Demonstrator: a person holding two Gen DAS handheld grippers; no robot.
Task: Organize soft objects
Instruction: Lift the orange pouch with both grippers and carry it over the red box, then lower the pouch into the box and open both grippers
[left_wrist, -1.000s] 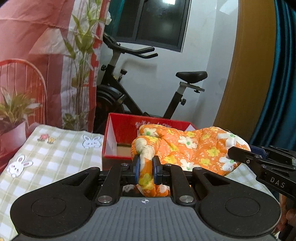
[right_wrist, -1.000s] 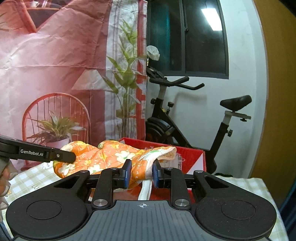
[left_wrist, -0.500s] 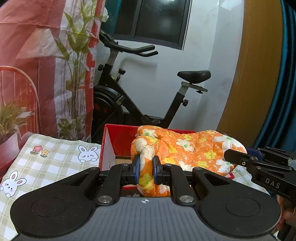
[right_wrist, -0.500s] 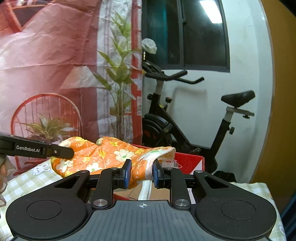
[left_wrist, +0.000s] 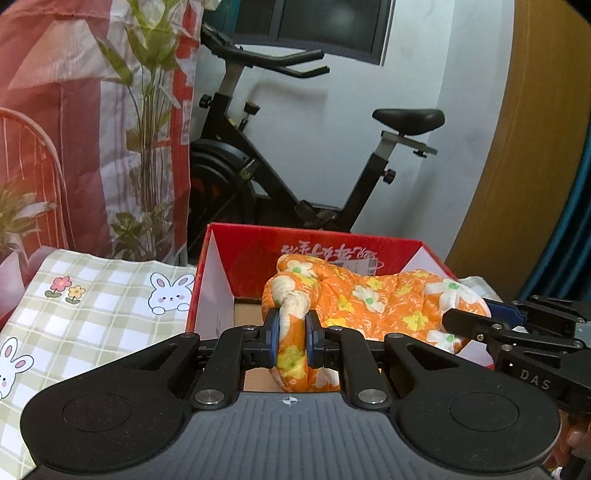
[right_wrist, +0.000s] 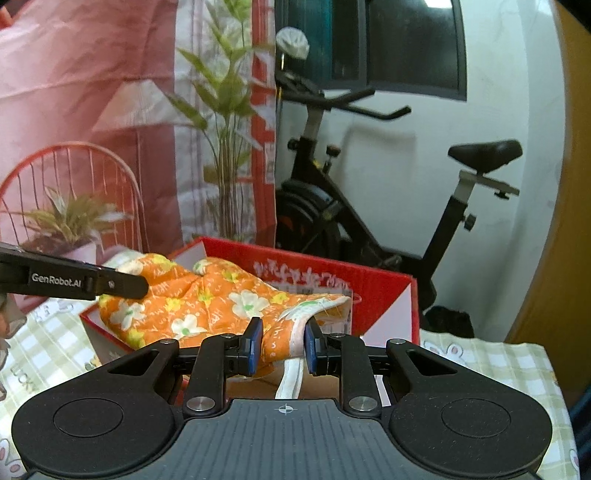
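I am holding the orange flowered cloth stretched over the red box, which sits on the checked tablecloth. My left gripper is pinching its near left end, my right gripper its right hem. If one side lets go early, I expect the cloth to drape over the box wall instead of dropping inside.

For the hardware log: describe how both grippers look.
Both match: ribbed dark-grey body, black linkage arms with silver rivets, round black side discs, blue finger pads. The left gripper reads "GenRobot.AI" on its side in the right wrist view; the right gripper reads "DAS" in the left wrist view. No cables show.
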